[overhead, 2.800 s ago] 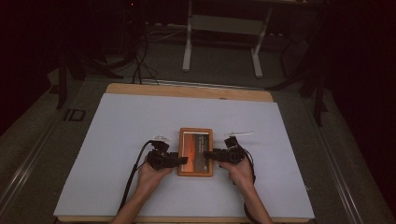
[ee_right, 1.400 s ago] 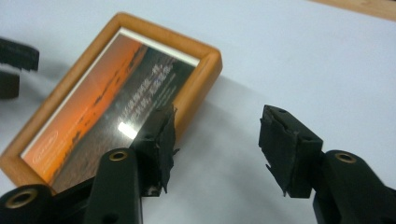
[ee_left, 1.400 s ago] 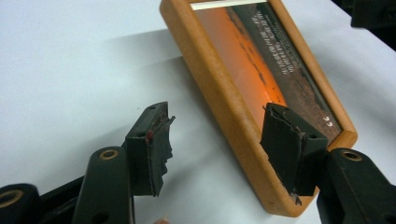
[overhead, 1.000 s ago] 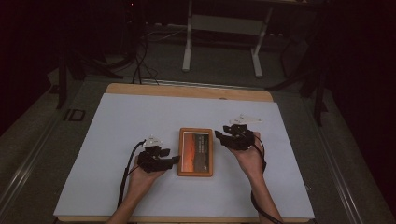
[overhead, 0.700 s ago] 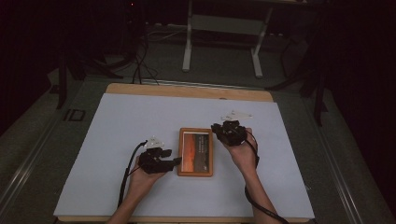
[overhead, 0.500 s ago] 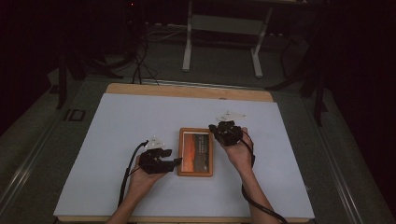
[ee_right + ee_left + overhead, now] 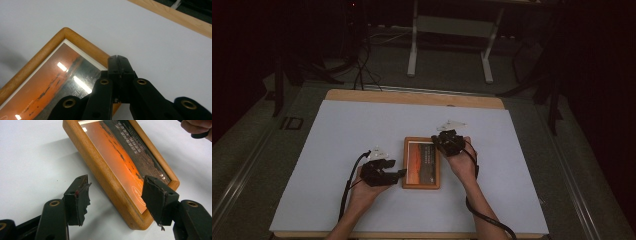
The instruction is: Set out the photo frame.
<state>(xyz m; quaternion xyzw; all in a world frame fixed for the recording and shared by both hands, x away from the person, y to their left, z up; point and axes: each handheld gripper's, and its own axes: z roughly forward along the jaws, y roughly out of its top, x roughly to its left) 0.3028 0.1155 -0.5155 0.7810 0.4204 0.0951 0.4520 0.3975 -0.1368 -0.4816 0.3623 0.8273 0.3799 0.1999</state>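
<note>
Now your wooden picture frame [image 7: 421,163] lies flat mid-desk [image 7: 337,140]. Your left claw [image 7: 117,202] gapes wide astride its near corner; your right claw [image 7: 117,62], pinched shut and empty, hovers over the far corner. Next, likely close left on the rim.

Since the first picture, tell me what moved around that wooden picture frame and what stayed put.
Both let go of the frame's sides. The right hand-held gripper lifted away to the right, then swung back over the far right corner of the wooden picture frame; its jaws are shut. The left hand-held gripper drew back to the left and sits by the frame's near left edge, jaws open. The frame stayed flat in place on the white table cover.
</note>
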